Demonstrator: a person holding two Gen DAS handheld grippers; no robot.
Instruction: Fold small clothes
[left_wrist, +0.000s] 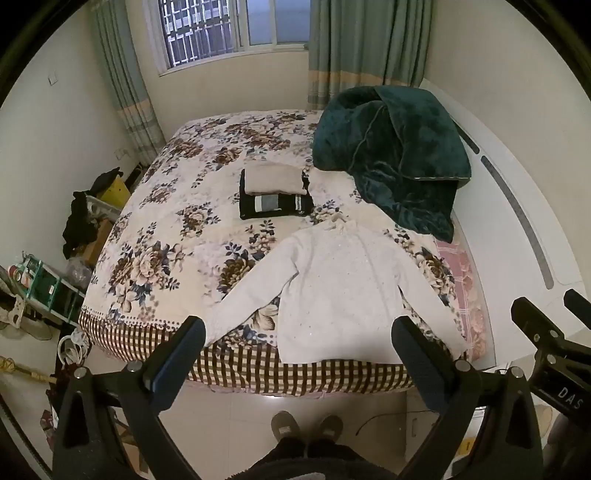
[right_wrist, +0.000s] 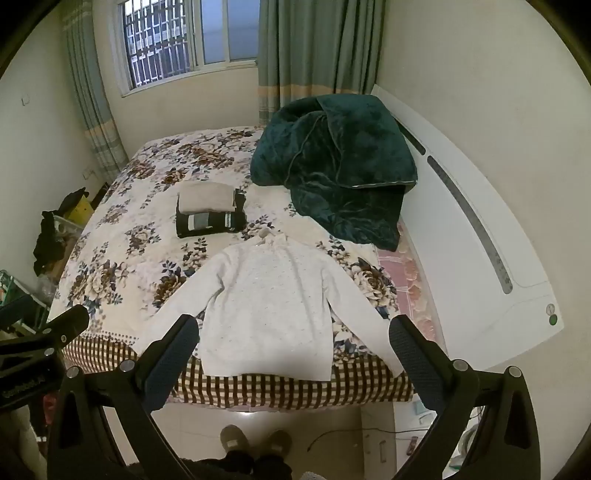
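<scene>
A small white long-sleeved sweater (left_wrist: 332, 288) (right_wrist: 269, 302) lies flat on the flowered bed cover (left_wrist: 177, 221) (right_wrist: 122, 243), sleeves spread, hem at the near edge. Behind it sits a stack of folded clothes (left_wrist: 275, 194) (right_wrist: 210, 212), a beige piece on top of a dark striped one. My left gripper (left_wrist: 299, 332) is open above the bed's near edge, nothing between its fingers. My right gripper (right_wrist: 293, 332) is open too, held over the sweater's hem without touching it. Each gripper shows at the edge of the other's view.
A dark green plush blanket (left_wrist: 399, 155) (right_wrist: 340, 162) is heaped at the back right against the white headboard (right_wrist: 480, 236). Clutter and boxes (left_wrist: 85, 218) crowd the floor left of the bed. The person's slippers (left_wrist: 306, 424) stand on the tiles at the foot of the bed.
</scene>
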